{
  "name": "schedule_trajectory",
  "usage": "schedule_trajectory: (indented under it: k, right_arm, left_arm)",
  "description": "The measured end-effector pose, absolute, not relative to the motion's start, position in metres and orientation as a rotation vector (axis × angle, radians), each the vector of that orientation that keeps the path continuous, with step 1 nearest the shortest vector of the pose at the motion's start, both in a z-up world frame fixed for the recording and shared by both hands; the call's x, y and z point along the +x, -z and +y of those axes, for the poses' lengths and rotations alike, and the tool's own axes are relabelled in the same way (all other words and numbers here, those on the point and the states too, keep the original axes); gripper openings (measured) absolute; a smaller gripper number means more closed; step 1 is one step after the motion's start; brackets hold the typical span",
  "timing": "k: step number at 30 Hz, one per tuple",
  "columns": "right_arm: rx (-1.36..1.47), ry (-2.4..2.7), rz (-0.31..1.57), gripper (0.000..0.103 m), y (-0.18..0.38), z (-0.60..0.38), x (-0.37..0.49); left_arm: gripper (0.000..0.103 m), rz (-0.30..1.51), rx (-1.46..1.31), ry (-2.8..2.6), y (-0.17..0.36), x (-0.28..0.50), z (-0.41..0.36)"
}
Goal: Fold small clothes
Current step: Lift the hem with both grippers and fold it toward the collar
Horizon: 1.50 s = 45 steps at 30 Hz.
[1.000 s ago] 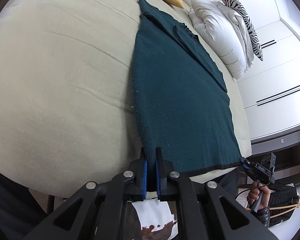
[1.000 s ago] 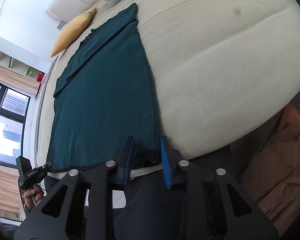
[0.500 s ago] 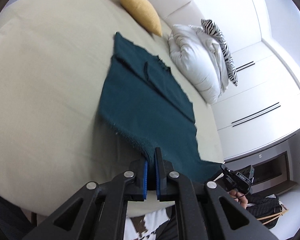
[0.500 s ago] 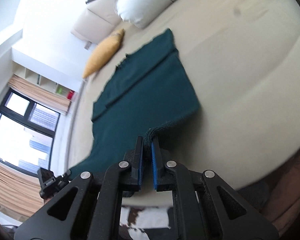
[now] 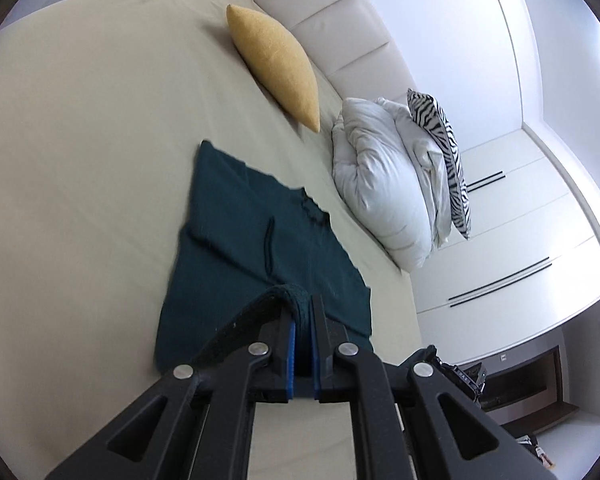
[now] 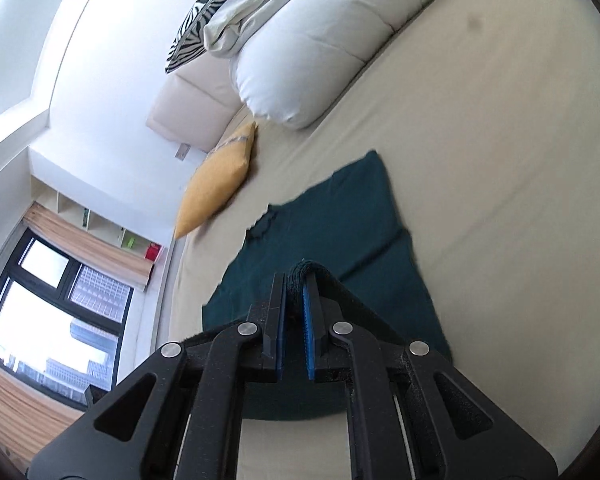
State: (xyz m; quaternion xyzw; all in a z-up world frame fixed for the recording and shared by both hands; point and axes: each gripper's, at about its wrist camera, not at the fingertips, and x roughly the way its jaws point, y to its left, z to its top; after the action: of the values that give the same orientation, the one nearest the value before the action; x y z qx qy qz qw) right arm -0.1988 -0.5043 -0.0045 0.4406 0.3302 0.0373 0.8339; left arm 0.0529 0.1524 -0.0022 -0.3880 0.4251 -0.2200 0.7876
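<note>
Your left tongs [image 5: 303,312] are clamped on the dark hem of the teal sweater [image 5: 260,236], with a thick roll of knit pinched between the blue pads [image 5: 291,344]. Your right tongs [image 6: 295,292] are clamped on the sweater [image 6: 332,224] too, at another bit of the same dark hem, which bunches up above the pads [image 6: 309,336].

The sweater sits on the beige bed [image 5: 80,120], roughly mid-mattress. Its far part lies flat on the sheet, neckline end toward the pillows. The near part is lifted off the sheet at both grip points, and the hem band runs from each pair of tongs down and outward.

In the left view, part of your other gripper shows at lower right, black, partly cut off behind the tong arm.

The yellow cushion [image 5: 276,64] leans at the headboard [image 5: 340,36], apart from the sweater's far edge. The white duvet bundle [image 5: 380,184] sits beside it, near the sweater's neckline corner but not touching. The zebra pillow [image 5: 444,152] is tucked behind the duvet. White wardrobe doors [image 5: 512,240] stand past the bed. The right view shows a window [image 6: 48,312] with a wood-tone blind.
</note>
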Motion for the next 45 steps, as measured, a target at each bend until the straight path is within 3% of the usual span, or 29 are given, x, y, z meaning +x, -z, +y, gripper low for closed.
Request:
schedule_trajectory:
  k: [11,22,25,26,27,29,31,39,45]
  right_arm:
    - [0.869,0.029,0.691,0.006,0.025,-0.523,-0.057]
    - [0.843,0.112,0.786,0.006,0.08,-0.534,0.058]
    - [0.822,0.164,0.809,0.011,0.097,-0.537,0.081]
    - [0.81,0.173,0.82,0.011,0.103,-0.538,0.089]
    - [0.818,0.186,0.838,0.016,0.112,-0.541,0.096]
    - [0.849,0.192,0.847,0.029,0.12,-0.545,0.1]
    - [0.822,0.186,0.823,0.041,0.119,-0.544,0.097]
    - [0.648,0.141,0.773,0.042,0.083,-0.497,0.068]
    - [0.545,-0.158,0.883,0.042,0.096,-0.406,0.103]
  left_arm:
    - [0.006,0.92,-0.815,0.4,0.019,0.164,0.136]
    - [0.007,0.996,-0.797,0.325,0.067,0.251,0.128]
    - [0.017,1.022,-0.767,0.273,0.086,0.273,0.126]
    - [0.031,1.035,-0.779,0.27,0.093,0.278,0.127]
    - [0.04,1.037,-0.814,0.268,0.097,0.28,0.132]
    - [0.047,1.021,-0.825,0.26,0.095,0.276,0.136]
    - [0.047,0.996,-0.802,0.26,0.087,0.269,0.137]
    - [0.047,0.897,-0.572,0.299,0.047,0.226,0.092]
    - [0.048,0.861,-0.292,0.248,0.061,0.227,0.031]
